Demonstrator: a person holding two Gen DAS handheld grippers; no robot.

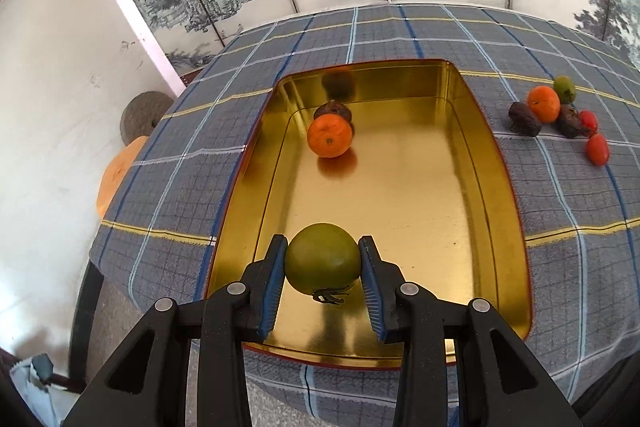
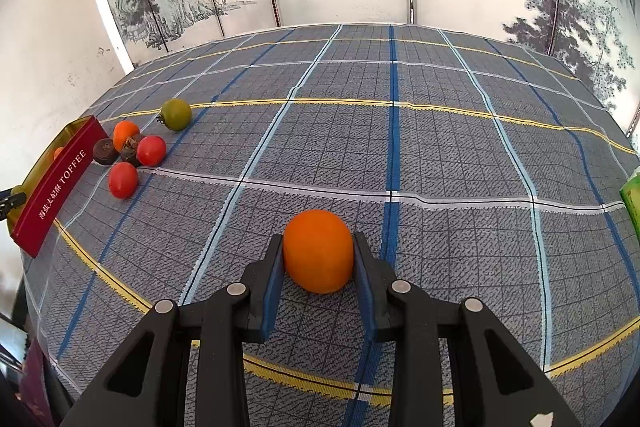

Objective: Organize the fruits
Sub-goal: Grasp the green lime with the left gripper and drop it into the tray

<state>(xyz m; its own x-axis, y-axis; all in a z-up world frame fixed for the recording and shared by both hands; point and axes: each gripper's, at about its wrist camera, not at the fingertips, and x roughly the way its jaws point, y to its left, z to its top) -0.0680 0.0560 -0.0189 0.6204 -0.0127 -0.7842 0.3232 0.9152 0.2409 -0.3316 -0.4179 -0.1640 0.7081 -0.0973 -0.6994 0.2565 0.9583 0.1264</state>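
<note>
Fruits were being gathered into the gold tin (image 1: 460, 163), where an orange mandarin (image 1: 330, 137) and a dark dried fruit (image 1: 332, 110) already lay. Over its near end, the left gripper (image 1: 323, 267) clamped a green tomato (image 1: 322, 263), presumably for release. Well right, above the checked surface (image 2: 440, 155), the right gripper (image 2: 318, 255) gripped an orange fruit (image 2: 318, 251), probably awaiting its turn.

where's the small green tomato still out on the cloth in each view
Left wrist: green tomato far right, behind the mandarin in the loose fruit cluster.
Right wrist: green tomato upper left, at the cluster's far end.
Shared landmark: the gold tin, whose red wall sits at the left edge.
</note>
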